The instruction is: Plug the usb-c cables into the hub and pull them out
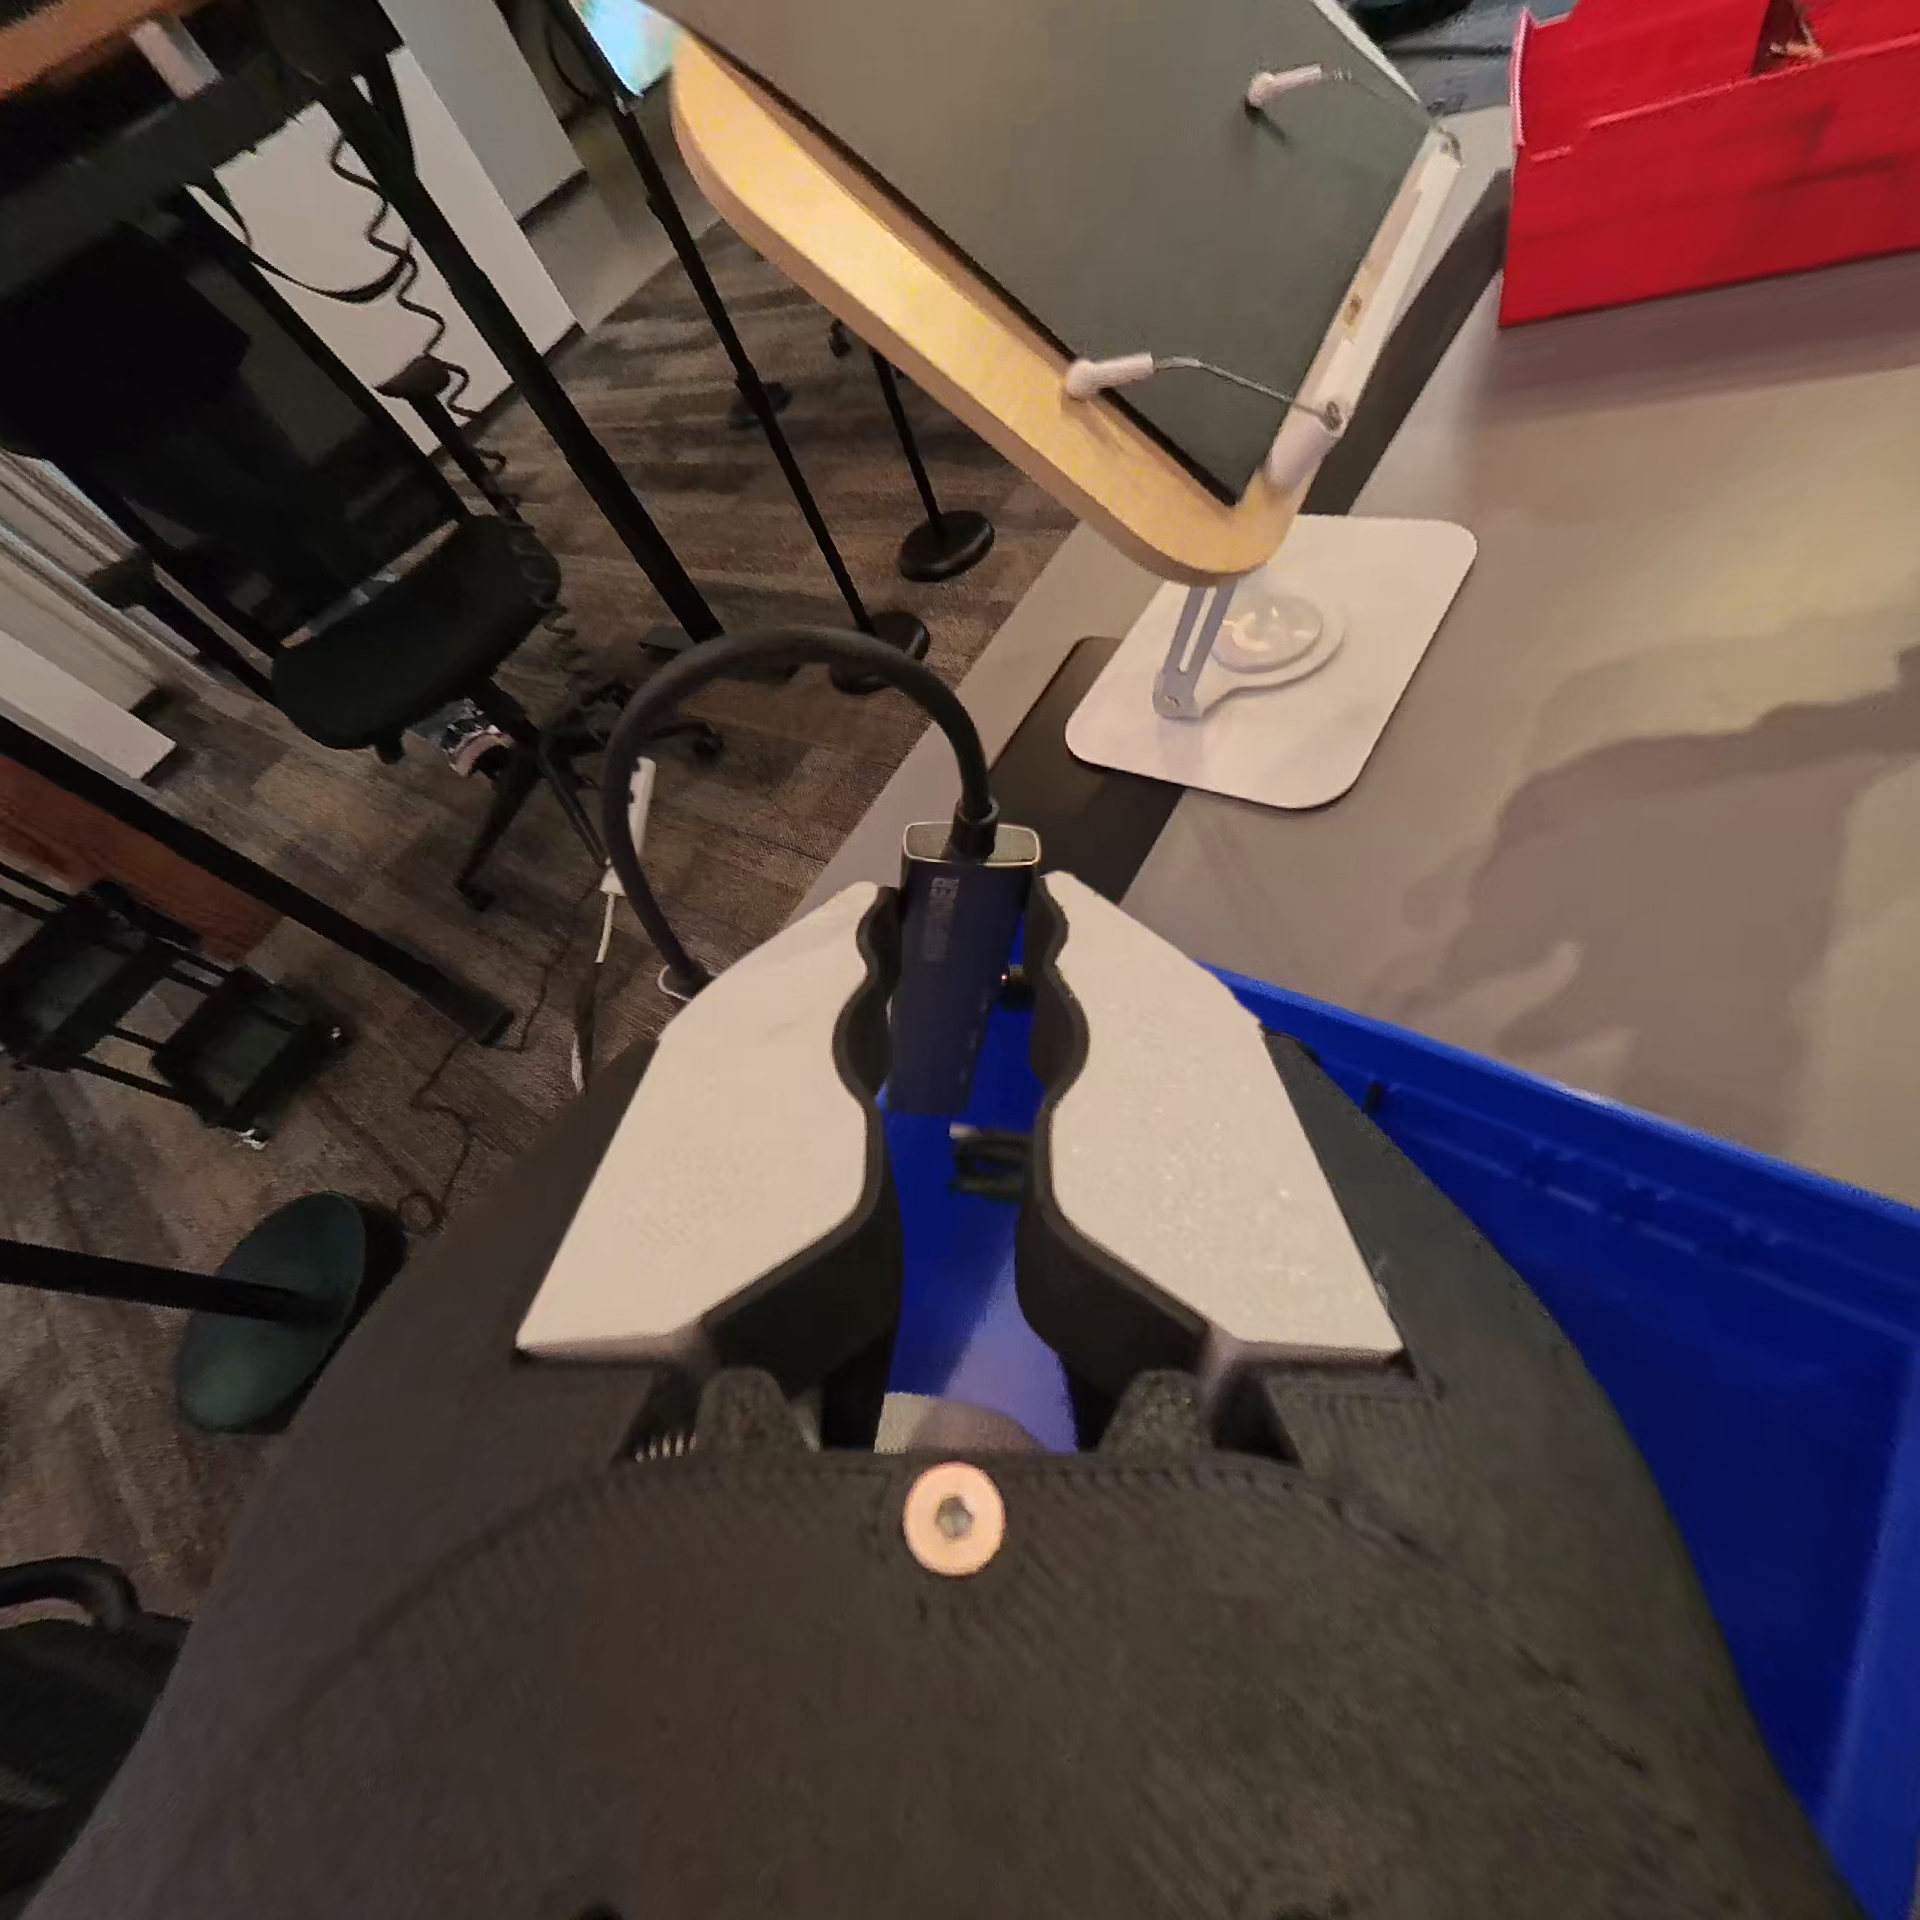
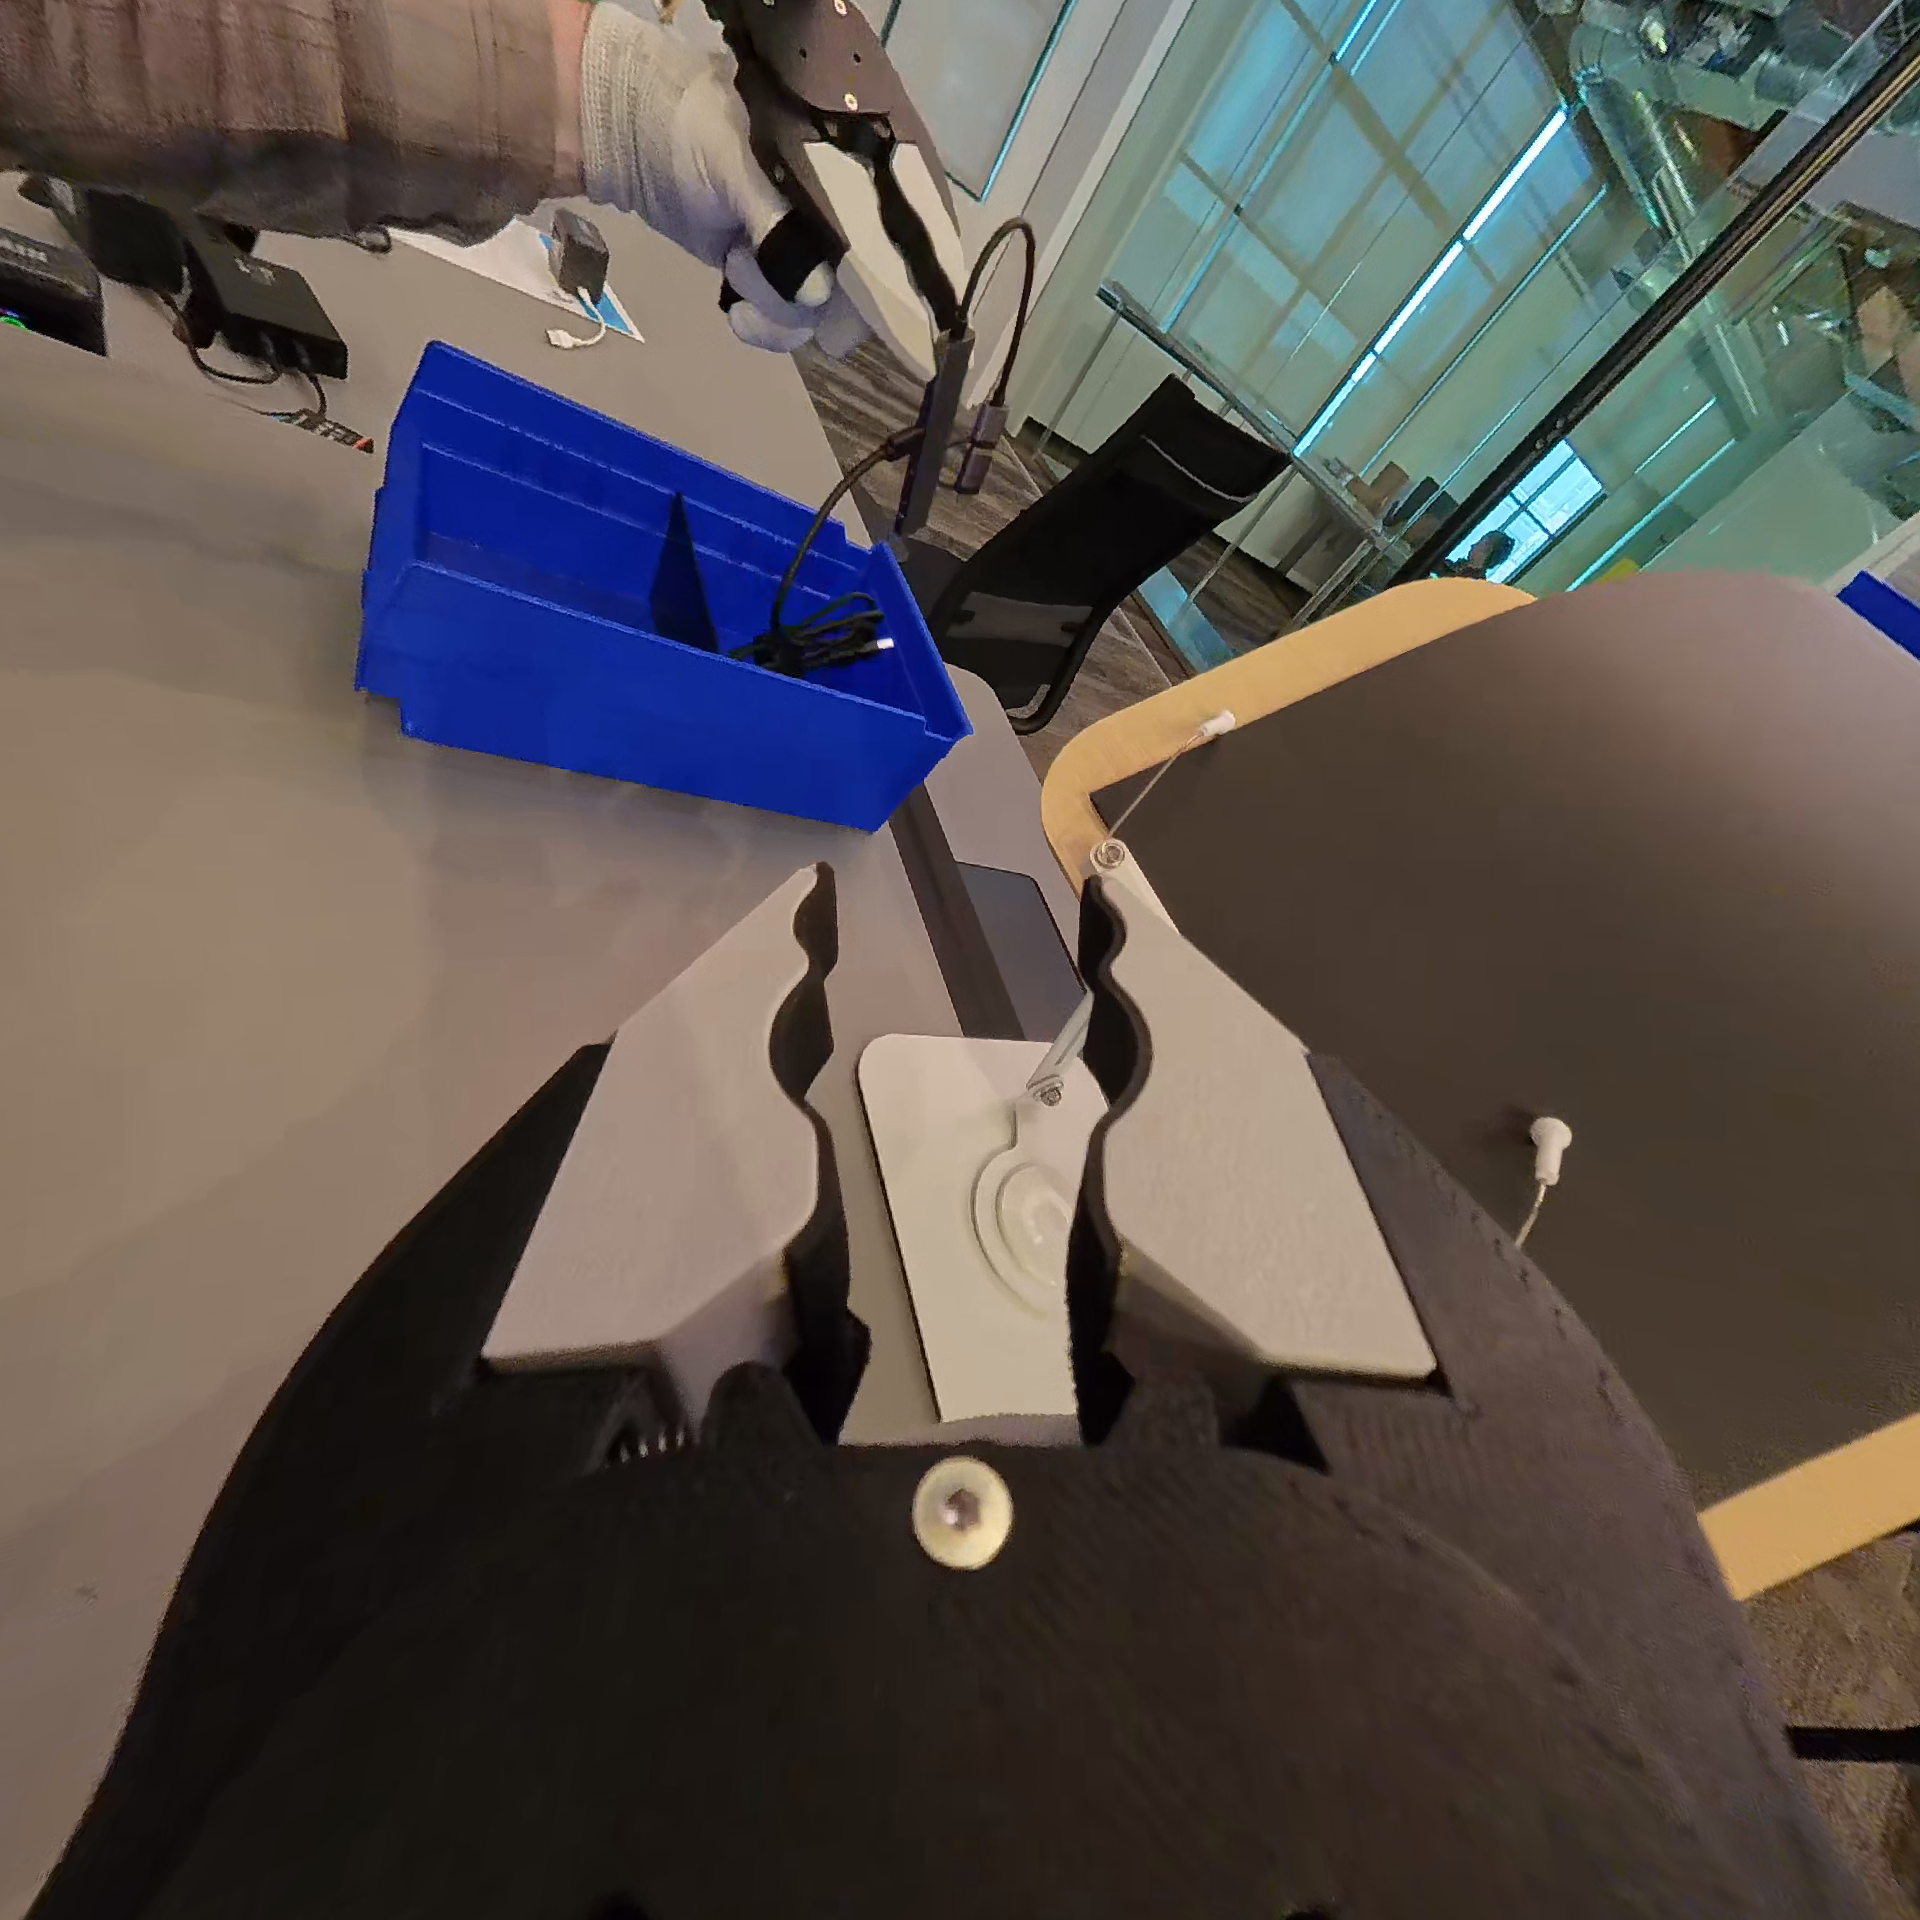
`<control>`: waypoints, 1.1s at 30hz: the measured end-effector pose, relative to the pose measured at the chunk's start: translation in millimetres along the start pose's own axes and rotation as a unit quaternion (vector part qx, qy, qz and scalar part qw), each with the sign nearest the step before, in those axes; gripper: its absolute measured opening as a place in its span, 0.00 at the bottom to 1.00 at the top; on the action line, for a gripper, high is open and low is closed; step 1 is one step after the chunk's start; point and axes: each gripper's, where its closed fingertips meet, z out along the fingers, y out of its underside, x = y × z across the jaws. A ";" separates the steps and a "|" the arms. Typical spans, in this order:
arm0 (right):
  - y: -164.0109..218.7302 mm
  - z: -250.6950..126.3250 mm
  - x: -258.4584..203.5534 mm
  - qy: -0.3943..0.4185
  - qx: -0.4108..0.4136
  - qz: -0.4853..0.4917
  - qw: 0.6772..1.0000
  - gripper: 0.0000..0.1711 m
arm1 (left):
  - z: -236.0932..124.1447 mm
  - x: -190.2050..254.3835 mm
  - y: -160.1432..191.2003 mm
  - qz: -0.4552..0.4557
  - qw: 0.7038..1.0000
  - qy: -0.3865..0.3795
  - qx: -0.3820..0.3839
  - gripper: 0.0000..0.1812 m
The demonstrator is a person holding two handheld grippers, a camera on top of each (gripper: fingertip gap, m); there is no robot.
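Your left tongs point(image 1: 954, 914) are clamping the hub point(image 1: 951, 987), a slim dark-blue metal bar, holding it in the air over the near-left corner of the blue bin point(image 2: 644, 717), above the desk point(image 1: 1558, 790) edge. Right tongs point(image 2: 956, 1049) are standing wide and holding nothing, hovering above the white stand base point(image 2: 935, 1122).

The hub is looking light, rigid and smooth-sided, so it is probably wanting to slip or twist under plug force; you are pinching across its narrow faces near the tail end, which seems fine.

Its long axis is running along the left fingers, tail cable point(image 1: 790, 665) looping out of the far end. In the right wrist view the hub point(image 2: 935, 416) is hanging roughly vertical, with a black cable point(image 2: 821, 540) trailing down into the bin. Take the cables at their stiff plug shells, not the soft cord.
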 end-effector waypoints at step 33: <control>-76.7 25.5 -8.8 0.071 0.081 0.089 0.990 0.27 | 36.3 126.5 -176.4 -0.057 0.988 -0.128 0.070 0.13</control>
